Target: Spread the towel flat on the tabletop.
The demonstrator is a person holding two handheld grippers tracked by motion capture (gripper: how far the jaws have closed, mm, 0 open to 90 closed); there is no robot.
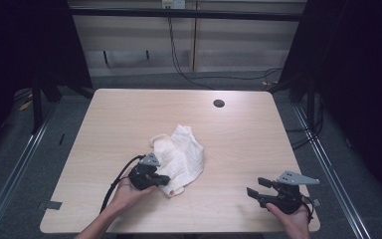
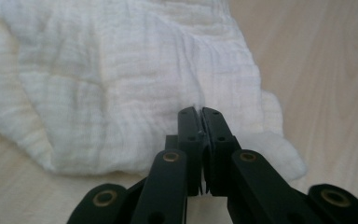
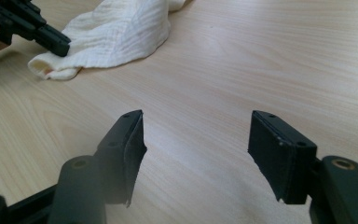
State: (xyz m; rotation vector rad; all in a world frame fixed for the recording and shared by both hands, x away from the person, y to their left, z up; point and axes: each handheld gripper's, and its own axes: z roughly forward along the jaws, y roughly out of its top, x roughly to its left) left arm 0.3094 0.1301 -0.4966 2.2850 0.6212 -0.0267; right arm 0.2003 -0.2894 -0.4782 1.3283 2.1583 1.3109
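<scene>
On the worktop [image 1: 238,144], cloth [image 1: 181,152]: pinched at its near edge by the left hand-held gripper [image 2: 200,114].
Right hand-held gripper [image 1: 256,187]: jaws apart, empty, well right of the cloth.

One white cloth [image 1: 181,157] lies crumpled on one wooden table [image 1: 238,149], which has one round cable hole [image 1: 219,103]. Two handheld grippers are at work, the left gripper [image 1: 165,180] and the right gripper [image 1: 256,187], each with two black jaws.
</scene>
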